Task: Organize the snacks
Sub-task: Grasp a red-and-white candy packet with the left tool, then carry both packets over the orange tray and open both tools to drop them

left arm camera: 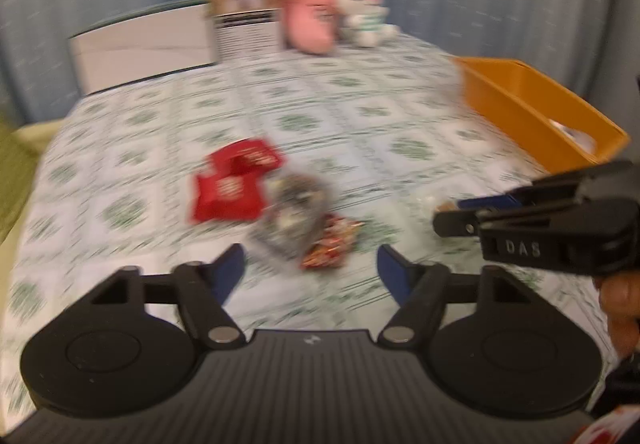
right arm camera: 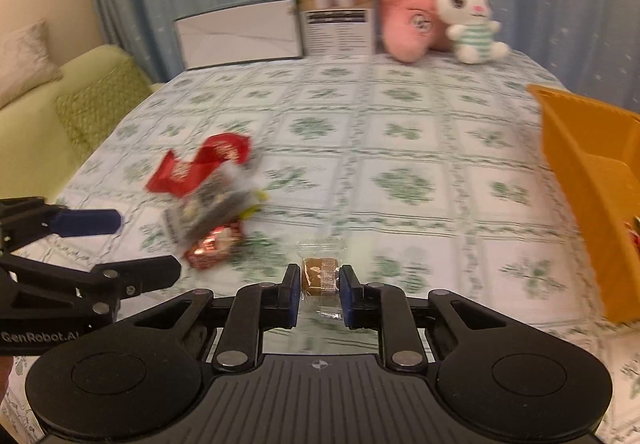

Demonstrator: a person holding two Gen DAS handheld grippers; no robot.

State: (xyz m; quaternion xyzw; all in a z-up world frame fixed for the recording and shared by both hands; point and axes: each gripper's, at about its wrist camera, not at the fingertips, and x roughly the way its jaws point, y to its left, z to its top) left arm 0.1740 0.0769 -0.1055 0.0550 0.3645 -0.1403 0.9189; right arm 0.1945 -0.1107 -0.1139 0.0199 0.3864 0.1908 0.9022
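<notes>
We see our left tool [left arm camera: 310,270] spread wide with nothing in it, above the table [right arm camera: 400,132] near the red packets [left arm camera: 228,186] and a clear bag [left arm camera: 294,214]. Our right tool [right arm camera: 320,286] is closed on a small wrapped caramel [right arm camera: 320,276]. The orange bin [right arm camera: 584,172] stands at far right.

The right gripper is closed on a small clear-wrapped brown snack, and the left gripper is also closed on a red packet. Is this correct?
Not quite. The right gripper does hold the clear-wrapped brown snack, but the left wrist view shows the left gripper open and empty; the red packet lies on the tablecloth.
</notes>
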